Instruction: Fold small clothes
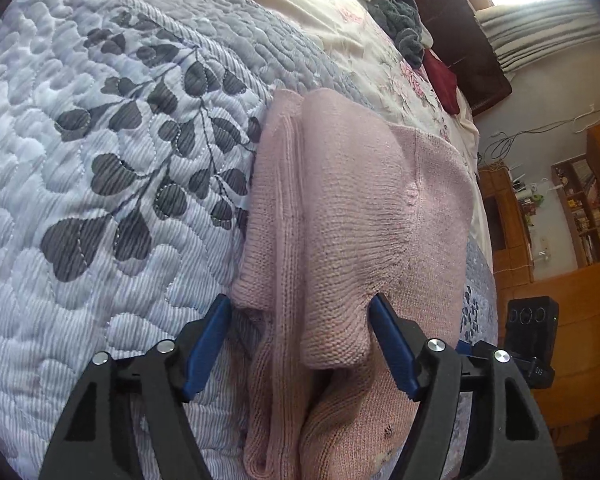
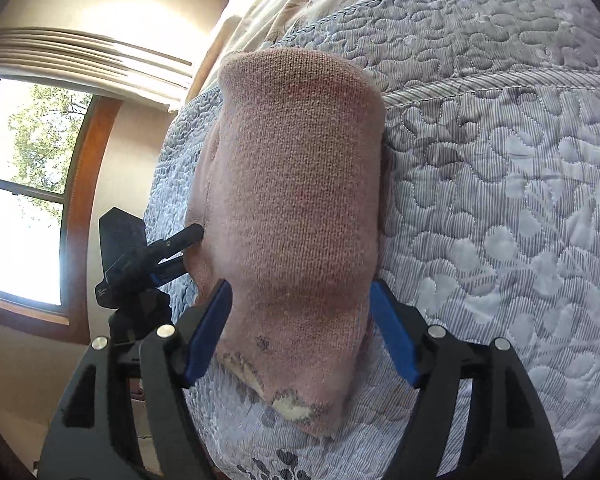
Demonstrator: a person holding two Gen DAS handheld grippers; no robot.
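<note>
A pink knitted garment (image 1: pixel 352 216) lies folded in layers on a grey-blue quilted bedspread (image 1: pixel 100 160). My left gripper (image 1: pixel 300 312) is open over its near end, with a folded flap lying between the blue fingers (image 1: pixel 388 336). In the right wrist view the same pink garment (image 2: pixel 300 184) bulges up between the spread fingers (image 2: pixel 212 320) of my right gripper (image 2: pixel 300 296), which is open too. A patterned hem edge shows at its near end. The left gripper (image 2: pixel 156 256) appears at the garment's left edge. The right gripper's body (image 1: pixel 532 340) shows past the garment.
A floral sheet (image 1: pixel 380 52) covers the far part of the bed, with a grey towel (image 1: pixel 404 20) and a dark red cloth (image 1: pixel 444 76) on it. A wooden headboard and shelves (image 1: pixel 580 208) stand beyond. A window (image 2: pixel 24 184) is at the left of the bed edge.
</note>
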